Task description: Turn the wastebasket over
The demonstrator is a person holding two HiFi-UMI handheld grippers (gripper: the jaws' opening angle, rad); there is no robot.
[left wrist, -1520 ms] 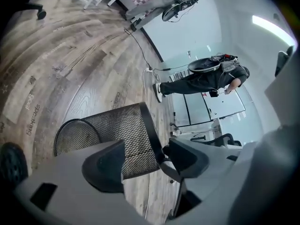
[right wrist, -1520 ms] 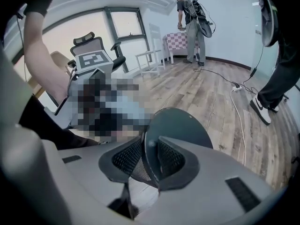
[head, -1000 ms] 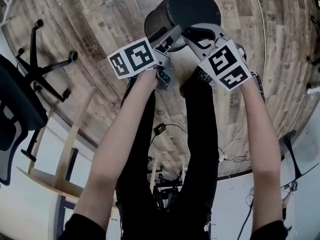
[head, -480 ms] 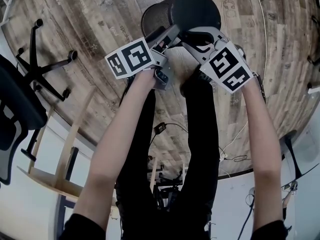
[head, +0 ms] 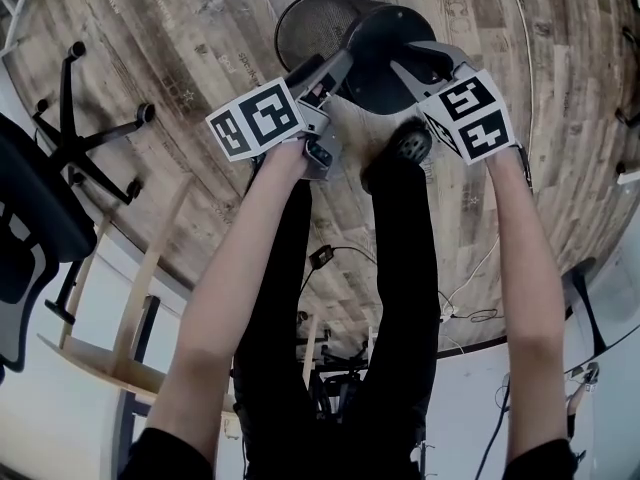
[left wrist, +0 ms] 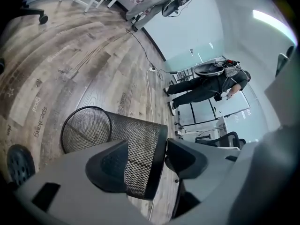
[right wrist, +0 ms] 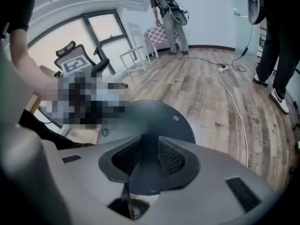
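One wastebasket, two grippers (left gripper, right gripper), one office chair.

The wastebasket has a wall of black wire mesh, see-through and faintly shiny. Its base is solid, smooth and matt dark, and whether that is metal or plastic cannot be told. The floor is matt wood-look plank with a weathered grey-brown grain, and the left gripper and right gripper are smooth matt grey plastic with darker matt pads.
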